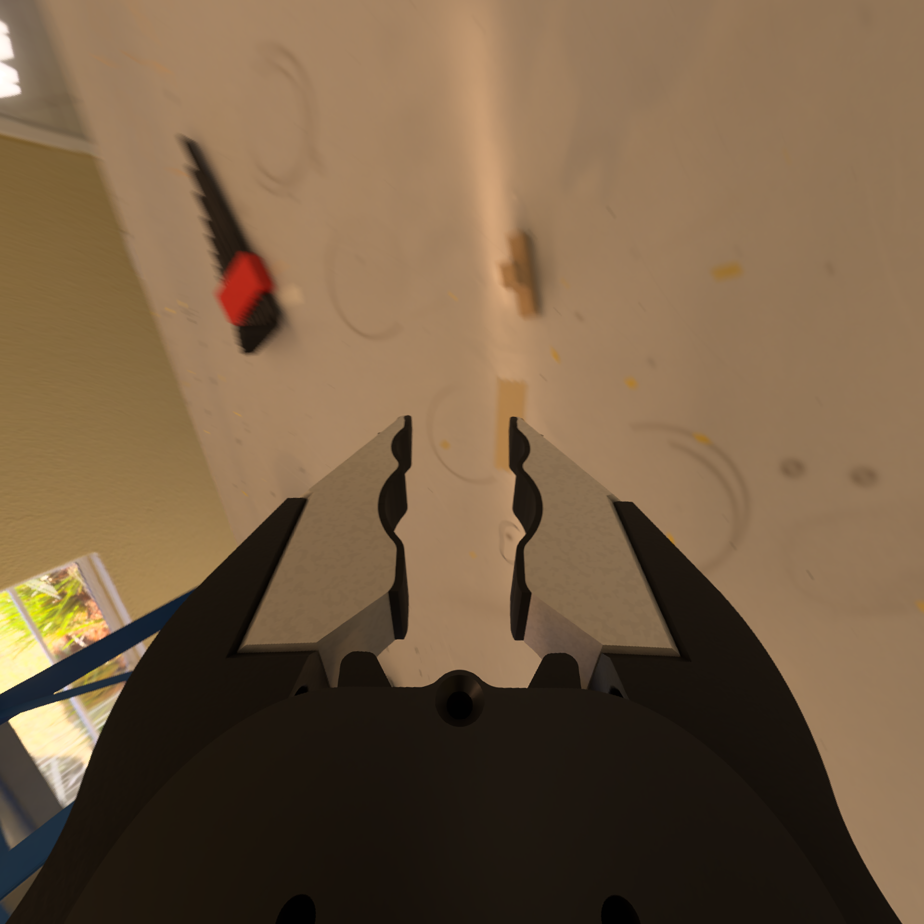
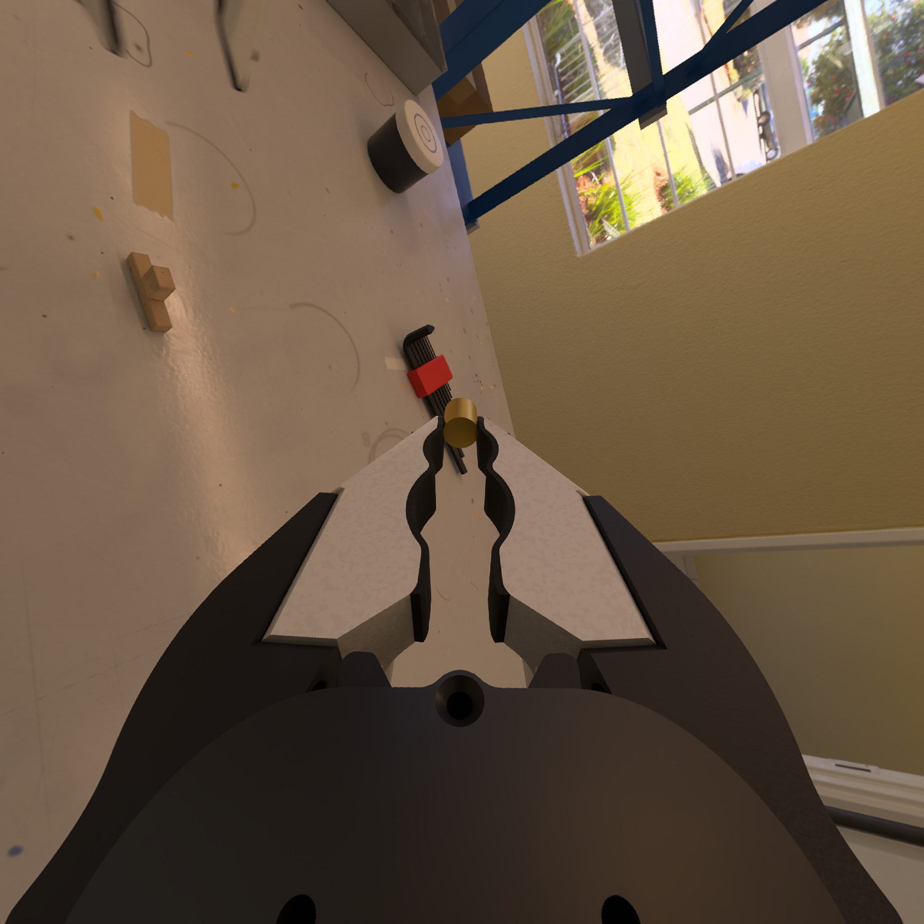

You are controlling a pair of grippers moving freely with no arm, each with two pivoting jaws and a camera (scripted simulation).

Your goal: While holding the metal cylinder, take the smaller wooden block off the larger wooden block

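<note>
— Since my left tongs (image 1: 460,430) must do the lifting, I keep them apart and empty above the counter (image 1: 750,200); the smaller wooden block (image 1: 511,274) sits across the larger wooden block (image 1: 525,280), well ahead.

— And your right view?

— My right tongs (image 2: 460,431) are clamped on the metal cylinder (image 2: 460,422), off the counter, so it stays clear. The blocks lie far left, beyond the hex key set (image 2: 429,375).

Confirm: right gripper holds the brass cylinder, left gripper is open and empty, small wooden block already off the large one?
No. The right wrist view shows the smaller wooden block on the larger wooden block. Right gripper does hold the metal cylinder; left gripper is open, empty.
</note>
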